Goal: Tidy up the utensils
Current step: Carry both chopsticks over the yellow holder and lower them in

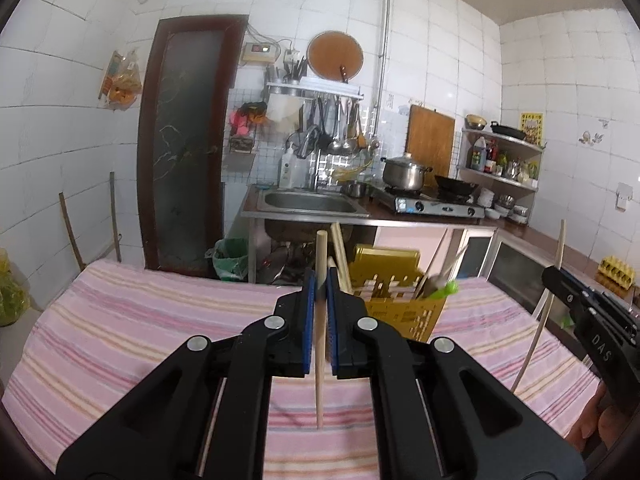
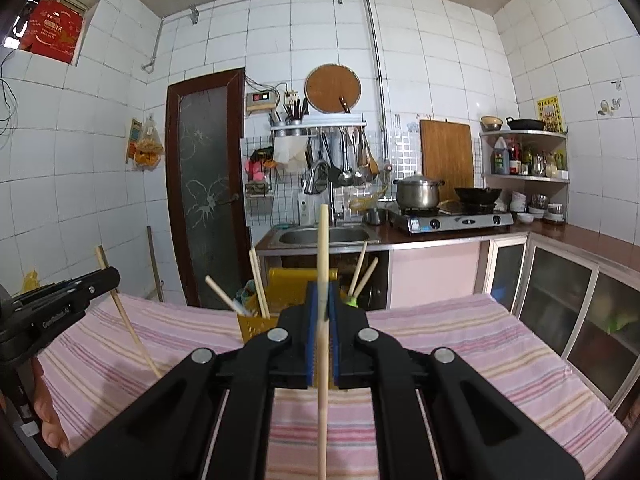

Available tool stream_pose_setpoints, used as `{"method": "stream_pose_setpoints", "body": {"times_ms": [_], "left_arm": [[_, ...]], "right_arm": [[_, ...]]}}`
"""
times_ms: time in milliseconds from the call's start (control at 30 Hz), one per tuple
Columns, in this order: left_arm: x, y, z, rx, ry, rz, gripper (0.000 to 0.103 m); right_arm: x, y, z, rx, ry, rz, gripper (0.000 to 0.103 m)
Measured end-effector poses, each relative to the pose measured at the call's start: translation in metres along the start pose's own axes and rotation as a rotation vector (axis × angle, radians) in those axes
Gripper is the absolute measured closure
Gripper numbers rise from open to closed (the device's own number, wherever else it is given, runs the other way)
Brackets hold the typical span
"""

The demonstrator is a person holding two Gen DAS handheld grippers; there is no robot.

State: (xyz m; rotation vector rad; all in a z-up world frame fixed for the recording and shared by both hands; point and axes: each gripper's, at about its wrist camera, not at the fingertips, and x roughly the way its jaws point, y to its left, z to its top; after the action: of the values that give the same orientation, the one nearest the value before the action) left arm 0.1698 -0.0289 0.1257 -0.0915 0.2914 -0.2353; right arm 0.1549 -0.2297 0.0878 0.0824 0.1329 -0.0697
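Nearest the left wrist camera, the left gripper (image 1: 320, 300) has its blue-padded black jaws closed on a pale round wooden chopstick (image 1: 319, 344), which stands nearly upright, its lower end hanging clear above the pink striped cloth (image 1: 120, 320) on the table. The right gripper (image 2: 322, 312) is likewise clamped on a second pale wooden chopstick (image 2: 322, 360), held upright with much of its length above the pads.

Just beyond both grippers stands the yellow perforated plastic utensil holder (image 1: 400, 308), already carrying several chopsticks and a green-handled utensil (image 1: 448, 290) that lean outward. Far behind are the steel sink (image 1: 312, 202) and gas stove (image 1: 432, 204).

The step in hand looks like carrying each stick over to the holder. To do it well, each lower tip should pass above the holder's rim before descending, one gripper going at a time so the two do not crowd each other. Aiming for a free gap between the leaning sticks, and keeping each stick vertical until its tip is inside, should prevent knocking the light holder over.
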Motion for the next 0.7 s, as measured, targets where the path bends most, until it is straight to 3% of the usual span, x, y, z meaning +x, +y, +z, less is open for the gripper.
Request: {"method": "stream_pose_setpoints", "body": {"times_ms": [400, 700], "left_arm": [[0.044, -0.03, 0.094, 0.002, -0.128, -0.06, 0.098], [0.114, -0.043, 0.11, -0.007, -0.154, -0.071, 0.098]], "right_arm": [[0.048, -0.004, 0.084, 0.009, -0.12, -0.017, 0.097], [0.117, -0.01, 0.091, 0.049, -0.152, -0.021, 0.097]]}}
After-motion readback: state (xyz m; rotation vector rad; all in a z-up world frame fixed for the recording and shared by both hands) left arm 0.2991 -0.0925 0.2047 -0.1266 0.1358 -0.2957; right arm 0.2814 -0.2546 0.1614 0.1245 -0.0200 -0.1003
